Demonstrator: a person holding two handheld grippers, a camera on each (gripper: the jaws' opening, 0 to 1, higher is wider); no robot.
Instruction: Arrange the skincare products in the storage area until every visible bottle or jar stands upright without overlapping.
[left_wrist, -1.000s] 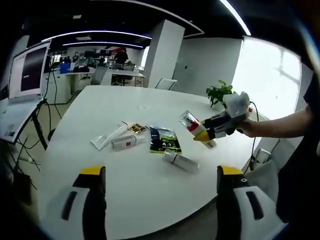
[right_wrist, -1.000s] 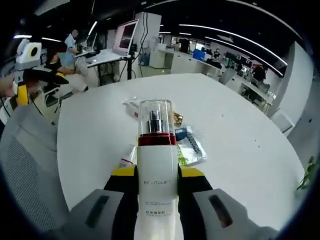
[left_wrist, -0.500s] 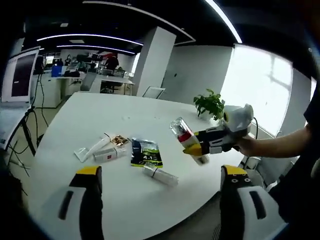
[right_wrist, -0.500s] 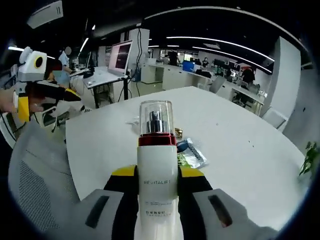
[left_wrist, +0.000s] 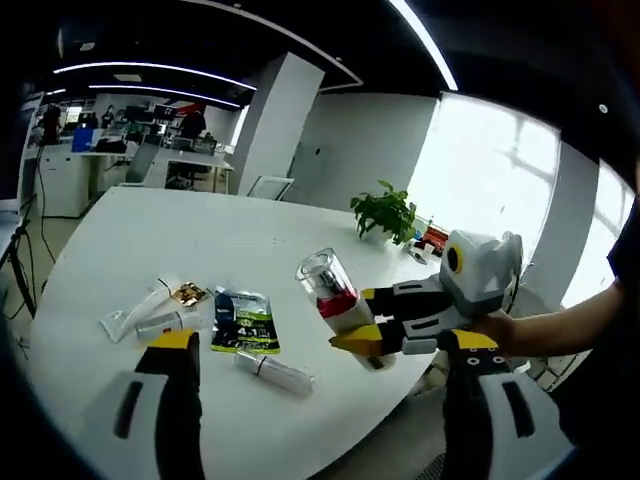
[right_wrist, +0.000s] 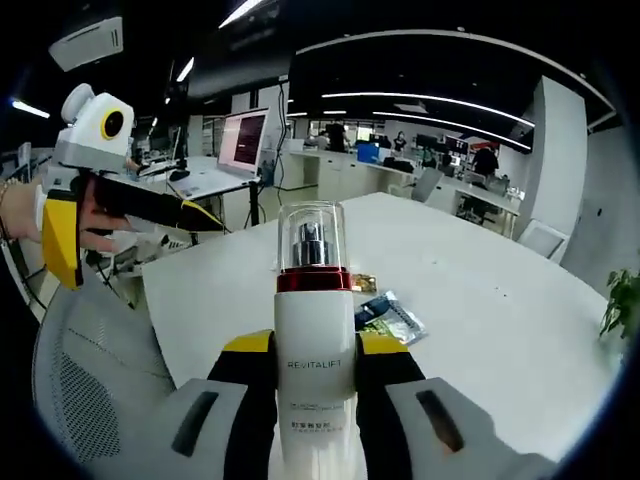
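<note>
A white pump bottle (right_wrist: 313, 330) with a red band and a clear cap stands between the jaws of my right gripper (right_wrist: 313, 350), which is shut on it. In the left gripper view that bottle (left_wrist: 335, 303) hangs tilted above the near edge of the table, held by my right gripper (left_wrist: 357, 318) coming in from the right. My left gripper (left_wrist: 320, 385) is open with nothing between its fingers. On the white round table (left_wrist: 150, 230) lie a white tube (left_wrist: 275, 372), a dark sachet (left_wrist: 243, 322), a gold packet (left_wrist: 187, 293) and a clear tube (left_wrist: 135, 312).
A potted plant (left_wrist: 385, 212) stands at the table's far edge. In the right gripper view my left gripper (right_wrist: 150, 215) is held in a hand at the upper left, and a mesh chair (right_wrist: 90, 390) is at the lower left. Desks and monitors stand behind.
The right gripper has carried the bottle nearer to the left gripper's camera and lower in its view. Both views have shifted with the hands. The items on the table lie as before.
</note>
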